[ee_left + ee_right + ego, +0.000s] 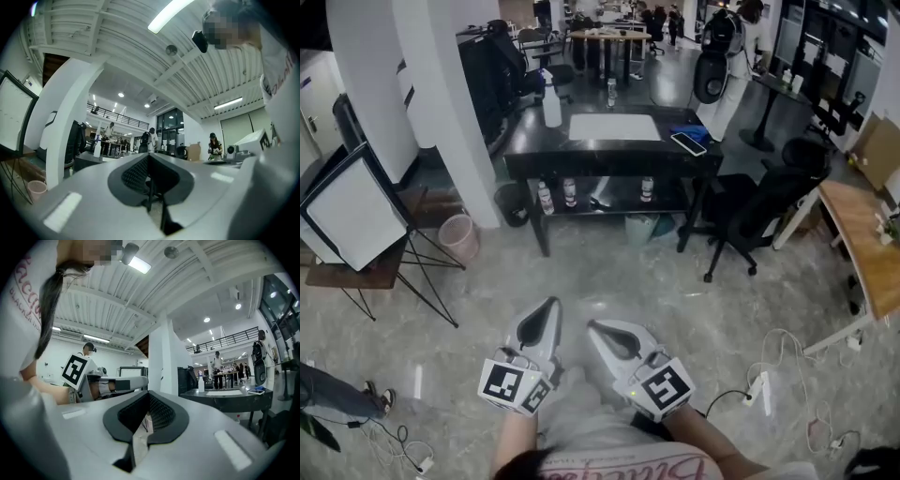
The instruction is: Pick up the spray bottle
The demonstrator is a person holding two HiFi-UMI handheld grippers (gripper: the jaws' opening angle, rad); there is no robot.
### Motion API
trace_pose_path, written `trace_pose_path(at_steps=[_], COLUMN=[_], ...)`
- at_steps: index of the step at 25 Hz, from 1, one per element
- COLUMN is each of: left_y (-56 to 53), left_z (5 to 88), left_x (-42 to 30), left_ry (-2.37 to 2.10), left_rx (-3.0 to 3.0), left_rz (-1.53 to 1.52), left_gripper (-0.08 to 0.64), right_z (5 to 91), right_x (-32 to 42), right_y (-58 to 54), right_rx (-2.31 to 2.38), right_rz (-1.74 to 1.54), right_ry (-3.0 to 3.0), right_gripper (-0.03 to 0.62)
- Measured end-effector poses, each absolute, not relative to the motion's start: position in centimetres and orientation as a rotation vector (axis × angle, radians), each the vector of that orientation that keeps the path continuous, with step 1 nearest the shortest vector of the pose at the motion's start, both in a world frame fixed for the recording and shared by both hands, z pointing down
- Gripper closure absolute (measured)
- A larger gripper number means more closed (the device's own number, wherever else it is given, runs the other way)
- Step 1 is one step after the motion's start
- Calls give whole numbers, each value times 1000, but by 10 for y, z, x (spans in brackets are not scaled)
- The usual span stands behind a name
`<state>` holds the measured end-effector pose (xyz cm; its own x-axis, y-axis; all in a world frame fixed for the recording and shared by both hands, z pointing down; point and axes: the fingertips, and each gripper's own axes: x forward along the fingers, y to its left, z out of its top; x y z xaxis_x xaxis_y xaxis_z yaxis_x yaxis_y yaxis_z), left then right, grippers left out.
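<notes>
A grey marbled floor (609,281) lies between the person and a black surface (609,155) well ahead. The left gripper (549,305) and right gripper (593,326) sit side by side, each with its fingers pressed together on nothing. The white spray bottle (551,105) stands upright on the surface's left part, well apart from both grippers.

Count: left tool (549,307) + right tool (594,327) = 2; 1 spray bottle (551,105); 1 desk (532,142); 1 phone (688,143); 1 white mat (615,127); 3 small bottles (546,198) (570,192) (647,188) on lower shelf (609,204).
</notes>
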<state>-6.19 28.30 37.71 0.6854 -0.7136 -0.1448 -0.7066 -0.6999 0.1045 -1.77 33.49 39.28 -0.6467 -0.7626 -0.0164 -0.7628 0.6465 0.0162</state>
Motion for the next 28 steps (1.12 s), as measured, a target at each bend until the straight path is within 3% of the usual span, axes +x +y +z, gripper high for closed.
trace_pose_path(at_steps=[11,28], left_y=[200,-4], left_z=[387,378], left_x=[-61,-65], left_ry=[-1214,-1098], left_rx=[2812,2835], left_rz=[-275,-325], left_gripper=[561,563], right_z=[402,402], right_x=[-13,-16], right_y=[252,36], right_rx=[-1317,-1501], right_rz=[-2,-49], right_ry=[2832,2780], right_gripper=[591,591])
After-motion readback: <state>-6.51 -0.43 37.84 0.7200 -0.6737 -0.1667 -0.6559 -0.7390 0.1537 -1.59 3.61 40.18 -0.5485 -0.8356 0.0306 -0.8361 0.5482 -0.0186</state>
